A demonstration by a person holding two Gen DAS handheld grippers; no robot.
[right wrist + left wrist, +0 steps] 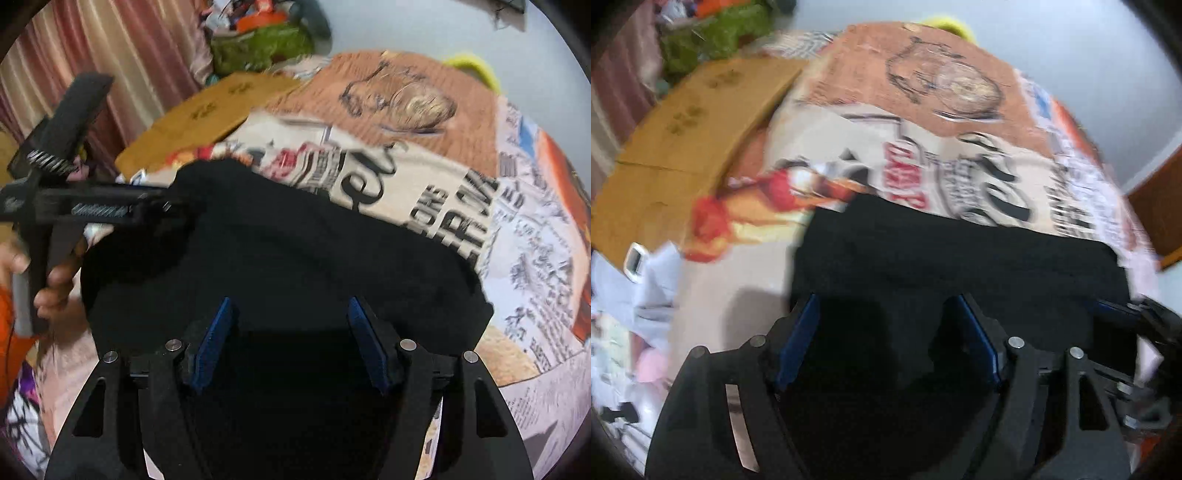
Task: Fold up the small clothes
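Observation:
A small black garment [960,258] lies on a printed cloth-covered table [923,92]; it also fills the middle of the right wrist view [295,258]. My left gripper [886,306] is open, its blue-padded fingers spread over the garment's near edge. My right gripper [290,306] is open too, fingers spread above the garment. In the right wrist view the left gripper [155,199] reaches in from the left at the garment's far left corner. In the left wrist view the right gripper [1137,314] shows at the garment's right edge. Both views are motion-blurred.
A flat cardboard sheet [694,125] lies at the back left of the table. A green bag [258,48] and curtains [110,55] stand behind it. Light-coloured clothes [635,314] are piled at the left. A yellow object [472,66] sits at the far edge.

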